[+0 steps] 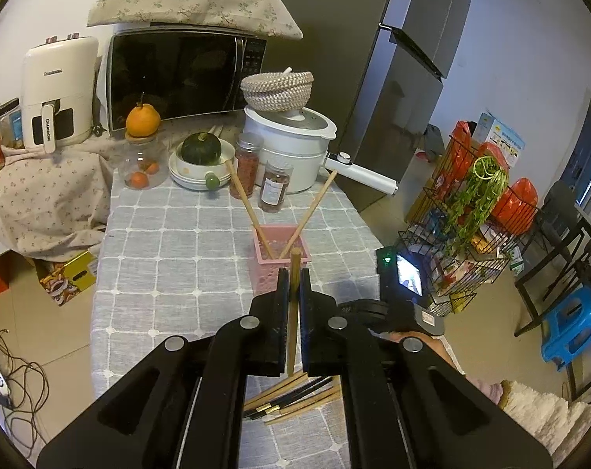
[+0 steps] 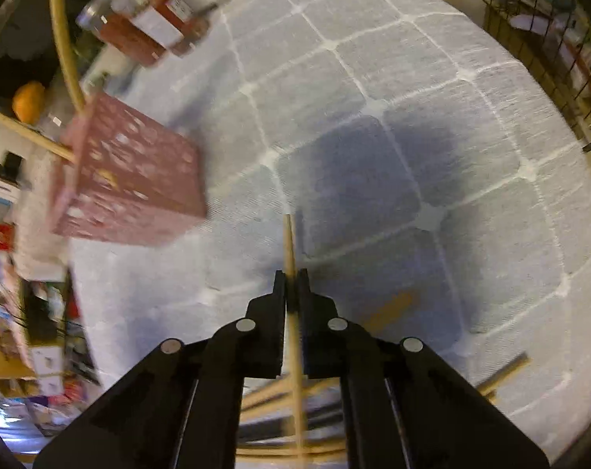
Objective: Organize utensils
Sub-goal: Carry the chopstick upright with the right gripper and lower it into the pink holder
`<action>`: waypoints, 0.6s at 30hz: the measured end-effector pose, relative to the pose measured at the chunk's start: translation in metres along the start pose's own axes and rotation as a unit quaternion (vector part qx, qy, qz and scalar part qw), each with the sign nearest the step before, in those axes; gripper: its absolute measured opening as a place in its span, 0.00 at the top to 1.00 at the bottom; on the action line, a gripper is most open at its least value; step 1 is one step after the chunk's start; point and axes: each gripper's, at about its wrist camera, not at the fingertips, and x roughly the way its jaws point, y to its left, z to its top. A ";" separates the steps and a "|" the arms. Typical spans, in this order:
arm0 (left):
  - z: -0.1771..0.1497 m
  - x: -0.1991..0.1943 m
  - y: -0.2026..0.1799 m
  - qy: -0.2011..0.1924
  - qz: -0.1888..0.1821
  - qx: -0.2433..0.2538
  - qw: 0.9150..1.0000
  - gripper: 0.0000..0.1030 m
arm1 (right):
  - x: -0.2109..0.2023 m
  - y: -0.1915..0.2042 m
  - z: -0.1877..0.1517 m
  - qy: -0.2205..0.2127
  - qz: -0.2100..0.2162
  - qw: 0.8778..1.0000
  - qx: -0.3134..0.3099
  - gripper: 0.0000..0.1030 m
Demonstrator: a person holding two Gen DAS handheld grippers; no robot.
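With two chopsticks (image 1: 315,205) in the pink basket (image 1: 280,252) at twelve o'clock, my left gripper (image 1: 294,273) and right gripper (image 2: 291,273) each pinch another, a pile (image 1: 291,396) remaining.

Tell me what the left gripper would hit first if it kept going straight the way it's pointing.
Most likely the pink basket. The left gripper, shut on a chopstick, points right at its near wall, with bare tablecloth between; depth is hard to judge.

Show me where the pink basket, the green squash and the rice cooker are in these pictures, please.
pink basket (image 1: 265,258): left wrist view, on its front rim.
green squash (image 1: 200,148): left wrist view, on the middle of its dark skin.
rice cooker (image 1: 295,156): left wrist view, on its white side wall.
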 end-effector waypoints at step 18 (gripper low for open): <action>0.030 -0.011 -0.022 -0.035 0.014 -0.002 0.999 0.96 | -0.200 0.039 -0.056 -0.172 0.109 0.970 -0.136 0.95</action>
